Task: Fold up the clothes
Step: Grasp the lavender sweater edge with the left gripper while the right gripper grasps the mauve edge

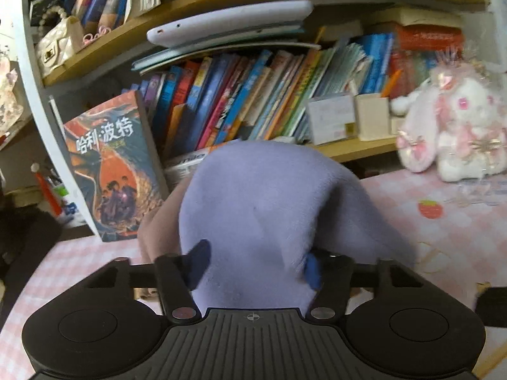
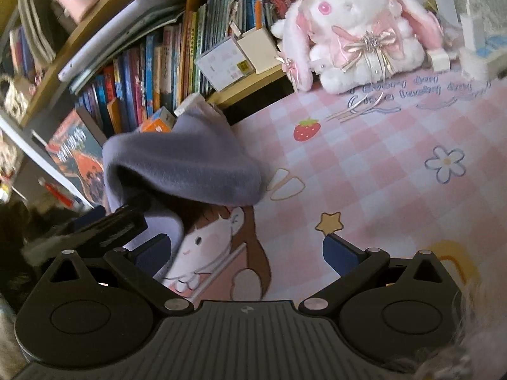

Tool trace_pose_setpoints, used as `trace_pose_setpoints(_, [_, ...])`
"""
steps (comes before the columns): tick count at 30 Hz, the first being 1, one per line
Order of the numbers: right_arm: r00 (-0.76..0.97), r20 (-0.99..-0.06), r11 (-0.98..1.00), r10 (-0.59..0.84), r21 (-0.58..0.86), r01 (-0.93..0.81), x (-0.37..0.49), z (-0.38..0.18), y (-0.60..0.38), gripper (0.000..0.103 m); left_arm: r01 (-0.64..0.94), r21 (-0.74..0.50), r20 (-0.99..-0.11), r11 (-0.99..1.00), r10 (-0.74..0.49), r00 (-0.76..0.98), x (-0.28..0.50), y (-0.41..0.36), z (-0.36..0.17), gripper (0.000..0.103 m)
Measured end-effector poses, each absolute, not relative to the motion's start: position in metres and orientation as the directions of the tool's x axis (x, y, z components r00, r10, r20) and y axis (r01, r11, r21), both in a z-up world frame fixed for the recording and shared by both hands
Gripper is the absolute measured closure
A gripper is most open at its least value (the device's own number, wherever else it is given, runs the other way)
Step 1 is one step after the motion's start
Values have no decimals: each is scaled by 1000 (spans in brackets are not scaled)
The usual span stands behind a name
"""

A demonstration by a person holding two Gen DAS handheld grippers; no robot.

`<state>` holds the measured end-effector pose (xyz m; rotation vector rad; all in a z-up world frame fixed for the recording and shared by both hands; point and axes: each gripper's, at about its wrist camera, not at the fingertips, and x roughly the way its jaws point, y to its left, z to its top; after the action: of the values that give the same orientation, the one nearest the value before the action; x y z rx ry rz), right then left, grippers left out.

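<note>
A lavender fleece garment [image 1: 253, 196] is bunched between the blue pads of my left gripper [image 1: 256, 267] and billows up in front of it, hiding the table beyond. Both pads [image 1: 199, 261] press into the cloth, so this gripper is shut on it. In the right wrist view the same garment [image 2: 187, 164] hangs lifted at the left over the left gripper's black body [image 2: 120, 221]. My right gripper [image 2: 248, 253] is open above the pink checked tablecloth [image 2: 364, 164], with only the printed cartoon figure showing between its fingers. Its left pad [image 2: 155, 253] lies close beside the garment's lower edge.
A wooden bookshelf [image 1: 240, 95] packed with books stands close behind the table. A large illustrated book [image 1: 111, 164] leans at its left end. A white and pink plush rabbit [image 2: 358, 28] sits at the back right of the table, beside small boxes [image 2: 228, 60].
</note>
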<state>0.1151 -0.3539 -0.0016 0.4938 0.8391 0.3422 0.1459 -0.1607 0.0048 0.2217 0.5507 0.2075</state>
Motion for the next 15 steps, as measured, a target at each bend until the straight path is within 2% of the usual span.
trace_pose_setpoints(2, [614,-614,816,496,572,-87,117,-3,-356,0,-136,273,-486,952,258,835,147,-158,4,73])
trace_pose_setpoints(5, [593,-607,786,530,614,-74,119,-6,-356,0,-101,269,-486,958,225,845,140,-157,10,92])
trace_pose_setpoints(10, [538,-563,683,627,730,-31,122,-15,-354,0,-52,284,-476,957,188,859,125,-162,21,94])
trace_pose_setpoints(15, [490,-466,528,737,849,14,126,-24,-355,0,-43,297,-467,954,184,865,116,-162,29,96])
